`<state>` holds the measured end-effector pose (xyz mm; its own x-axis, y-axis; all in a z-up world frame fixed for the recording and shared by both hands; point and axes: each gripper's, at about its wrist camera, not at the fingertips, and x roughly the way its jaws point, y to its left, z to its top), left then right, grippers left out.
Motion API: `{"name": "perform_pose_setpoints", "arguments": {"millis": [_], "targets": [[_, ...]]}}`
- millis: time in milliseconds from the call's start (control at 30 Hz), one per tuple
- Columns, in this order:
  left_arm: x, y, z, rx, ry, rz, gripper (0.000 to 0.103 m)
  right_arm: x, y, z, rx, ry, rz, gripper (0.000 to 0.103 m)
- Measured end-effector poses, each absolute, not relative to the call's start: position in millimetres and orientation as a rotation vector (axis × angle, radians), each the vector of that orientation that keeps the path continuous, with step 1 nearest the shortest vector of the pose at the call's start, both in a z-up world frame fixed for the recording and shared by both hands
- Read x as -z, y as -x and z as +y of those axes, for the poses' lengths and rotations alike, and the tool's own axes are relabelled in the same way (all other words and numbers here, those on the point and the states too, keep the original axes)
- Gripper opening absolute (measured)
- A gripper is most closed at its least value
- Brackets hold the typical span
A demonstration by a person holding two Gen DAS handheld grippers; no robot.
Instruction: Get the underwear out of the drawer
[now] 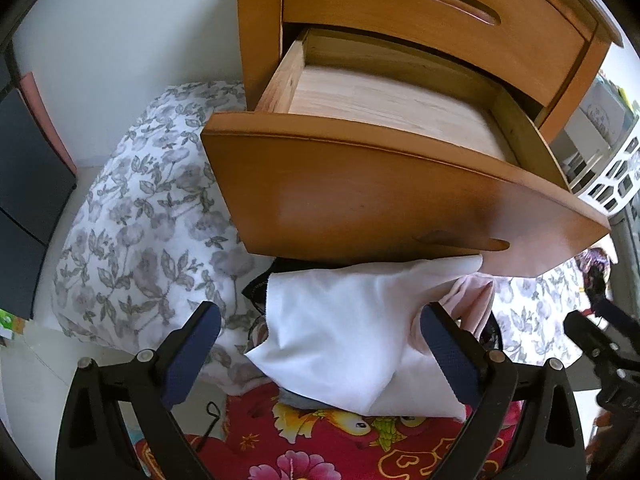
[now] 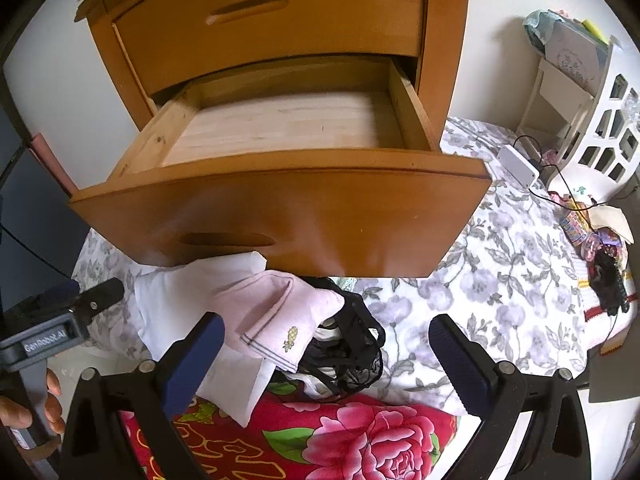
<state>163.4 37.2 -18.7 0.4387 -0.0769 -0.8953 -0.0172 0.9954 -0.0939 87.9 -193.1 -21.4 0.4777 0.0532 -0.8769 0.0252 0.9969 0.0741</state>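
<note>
The lower drawer (image 1: 360, 192) (image 2: 280, 216) of a wooden nightstand stands pulled out, and its bare wood bottom shows nothing inside. Below its front, a pile of underwear lies on the bed. It holds a white piece (image 1: 340, 336) (image 2: 180, 296), a pink piece (image 2: 280, 308) (image 1: 472, 296) with a small pineapple stitched on, and a black lace piece (image 2: 352, 352). My left gripper (image 1: 320, 320) hangs open over the white piece, pads apart from it. My right gripper (image 2: 326, 324) is open above the pink and black pieces. A hand (image 2: 48, 400) holds the left gripper's handle.
A grey floral sheet (image 1: 152, 216) (image 2: 500, 280) covers the bed, with a red flowered blanket (image 2: 360, 440) at the near edge. The upper drawer (image 2: 260, 20) is shut. At the right are a white lattice rack (image 2: 600, 128), a white box with a cable (image 2: 518, 164) and small clutter (image 2: 600, 248).
</note>
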Motion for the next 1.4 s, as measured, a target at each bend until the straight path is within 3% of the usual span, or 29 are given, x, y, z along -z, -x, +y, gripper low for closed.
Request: {"name": "perform_pose_setpoints", "arguments": {"millis": [567,1400], "targets": [[4.7,-149.7,36.2,-0.105,-0.046,1.079,0.1,5.1,-75.3,-189.7,0.016,-0.076,1.041,0.103],[-7.9,-135.0,31.5,-0.056,0.004,1.099,0.1,-16.0,-57.0,-184.1,0.001,-0.073,0.981,0.103]]}}
